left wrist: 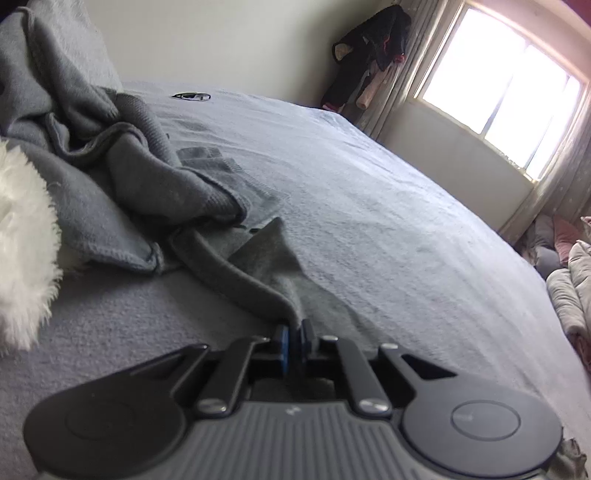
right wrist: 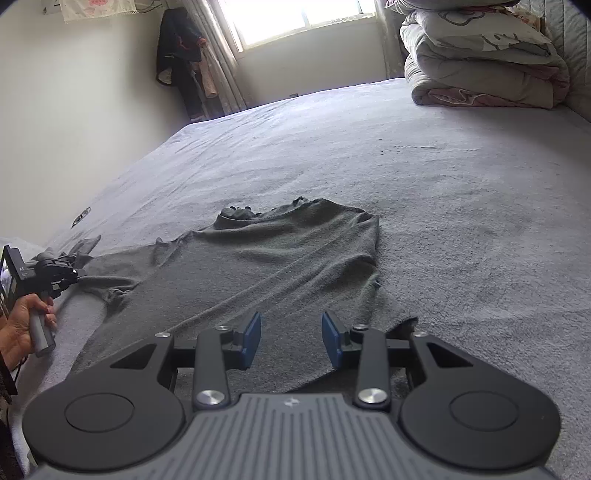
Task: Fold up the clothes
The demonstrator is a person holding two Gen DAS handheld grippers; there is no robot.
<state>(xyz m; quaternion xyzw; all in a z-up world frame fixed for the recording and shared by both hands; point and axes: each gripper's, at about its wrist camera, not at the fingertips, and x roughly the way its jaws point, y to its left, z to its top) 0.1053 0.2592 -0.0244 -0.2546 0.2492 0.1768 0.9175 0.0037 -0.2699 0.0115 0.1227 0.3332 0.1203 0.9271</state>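
Because the grey sweater [right wrist: 258, 266] lies spread on the bed [right wrist: 461, 184] with its sleeve trailing left, my left gripper [left wrist: 294, 332] is pinched tight on that sleeve end, ready to fold it inward; my right gripper [right wrist: 291, 339] hovers half-open, empty, over the near hem.

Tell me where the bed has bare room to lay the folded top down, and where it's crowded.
Free: the wide stretch of bed cover between the dark grey top and the stacked quilts, and the strip toward the window. Crowded: the left side, where the left gripper pinches the top's edge beside a heap of grey knitwear, with glasses beyond.
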